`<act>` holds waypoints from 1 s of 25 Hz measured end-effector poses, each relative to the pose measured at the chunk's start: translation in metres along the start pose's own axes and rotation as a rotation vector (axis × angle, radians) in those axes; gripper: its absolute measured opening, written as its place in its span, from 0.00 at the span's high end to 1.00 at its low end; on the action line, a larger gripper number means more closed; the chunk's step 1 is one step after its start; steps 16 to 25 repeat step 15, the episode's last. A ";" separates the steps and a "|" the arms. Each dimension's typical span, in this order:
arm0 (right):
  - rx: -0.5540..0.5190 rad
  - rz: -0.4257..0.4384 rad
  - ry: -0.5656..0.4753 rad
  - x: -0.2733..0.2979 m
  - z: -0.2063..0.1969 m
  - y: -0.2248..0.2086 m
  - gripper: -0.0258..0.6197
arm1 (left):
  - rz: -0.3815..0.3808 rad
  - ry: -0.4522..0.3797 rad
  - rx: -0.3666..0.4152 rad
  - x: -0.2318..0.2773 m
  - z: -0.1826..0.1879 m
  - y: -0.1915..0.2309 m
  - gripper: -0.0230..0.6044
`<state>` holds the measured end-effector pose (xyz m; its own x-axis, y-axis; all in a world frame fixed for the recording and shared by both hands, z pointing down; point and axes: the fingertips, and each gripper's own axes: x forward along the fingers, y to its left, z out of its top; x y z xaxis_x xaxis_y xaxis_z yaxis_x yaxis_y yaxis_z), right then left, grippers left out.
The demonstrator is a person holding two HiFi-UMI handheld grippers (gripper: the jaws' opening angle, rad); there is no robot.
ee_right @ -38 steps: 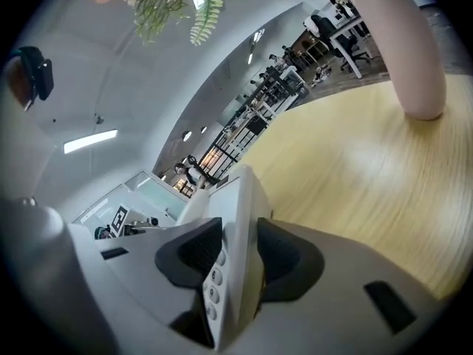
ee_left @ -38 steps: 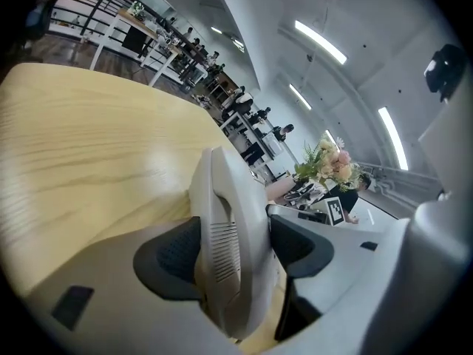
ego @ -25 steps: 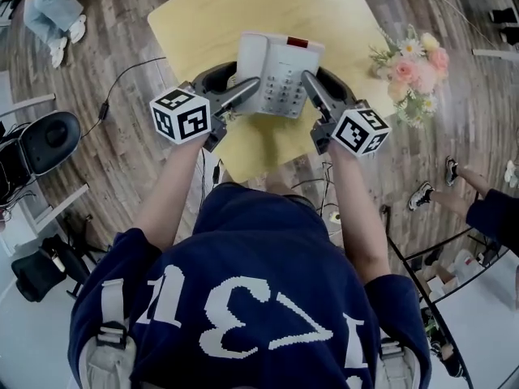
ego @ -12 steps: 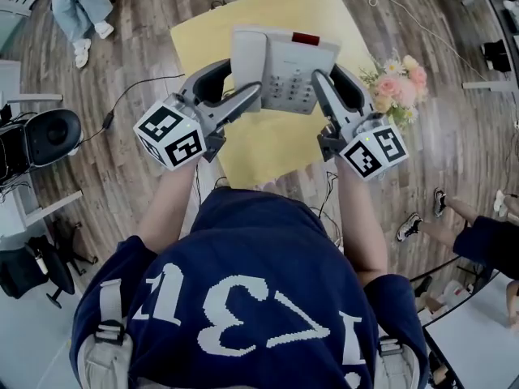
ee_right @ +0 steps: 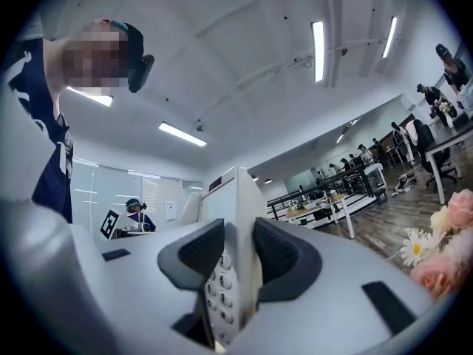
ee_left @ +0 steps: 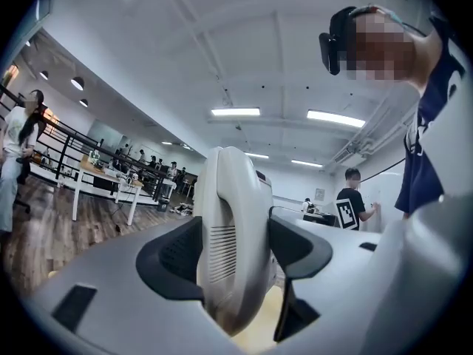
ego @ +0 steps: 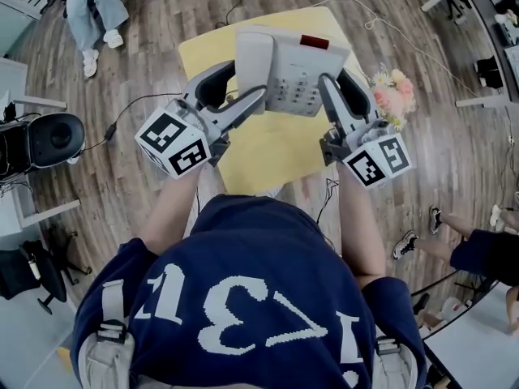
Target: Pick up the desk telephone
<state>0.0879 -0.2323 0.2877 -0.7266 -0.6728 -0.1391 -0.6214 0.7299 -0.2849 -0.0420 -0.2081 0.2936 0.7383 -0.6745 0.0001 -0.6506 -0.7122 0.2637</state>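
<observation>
The white desk telephone (ego: 292, 65), with grey keys and a red display strip, hangs in the air above the yellow table (ego: 268, 148). My left gripper (ego: 235, 93) is shut on its left side, where the handset (ee_left: 229, 242) fills the gap between the dark pads (ee_left: 174, 261). My right gripper (ego: 345, 96) is shut on the right edge next to the keypad (ee_right: 220, 302). In the right gripper view the phone body (ee_right: 238, 198) stands edge-on between the pads (ee_right: 284, 257). The phone's underside is hidden.
A bunch of pink and white flowers (ego: 393, 91) sits by the table's right edge. A black chair (ego: 49, 140) and a floor cable (ego: 122, 108) lie at the left. A seated person's legs (ego: 93, 6) are at the top left, another person's feet (ego: 405, 245) at the right.
Both grippers have risen together with the telephone held between them. The phone has come off the yellow table and looms larger and closer in the head view.
</observation>
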 end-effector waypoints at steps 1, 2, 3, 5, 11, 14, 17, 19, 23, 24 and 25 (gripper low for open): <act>0.000 0.000 -0.001 0.000 0.001 0.000 0.74 | -0.001 -0.003 0.003 0.000 0.001 0.000 0.50; 0.000 0.000 -0.002 0.000 0.001 0.000 0.74 | -0.003 -0.004 0.008 0.000 0.001 0.000 0.50; 0.001 0.001 -0.002 0.000 0.001 0.000 0.74 | -0.003 -0.005 0.011 0.000 0.001 0.000 0.50; 0.001 0.001 -0.004 0.000 0.001 0.000 0.74 | -0.002 -0.003 0.011 0.001 0.001 0.000 0.50; 0.012 -0.004 -0.016 -0.004 0.000 0.003 0.74 | -0.008 0.006 0.034 -0.001 0.004 -0.004 0.50; 0.021 -0.006 -0.009 -0.008 0.001 0.007 0.74 | -0.006 0.009 0.043 -0.004 0.008 -0.009 0.50; 0.023 -0.005 -0.006 -0.009 0.002 0.008 0.74 | -0.005 0.010 0.044 -0.005 0.009 -0.011 0.50; 0.023 -0.005 -0.006 -0.009 0.002 0.008 0.74 | -0.005 0.010 0.044 -0.005 0.009 -0.011 0.50; 0.023 -0.005 -0.006 -0.009 0.002 0.008 0.74 | -0.005 0.010 0.044 -0.005 0.009 -0.011 0.50; 0.023 -0.005 -0.006 -0.009 0.002 0.008 0.74 | -0.005 0.010 0.044 -0.005 0.009 -0.011 0.50; 0.023 -0.005 -0.006 -0.009 0.002 0.008 0.74 | -0.005 0.010 0.044 -0.005 0.009 -0.011 0.50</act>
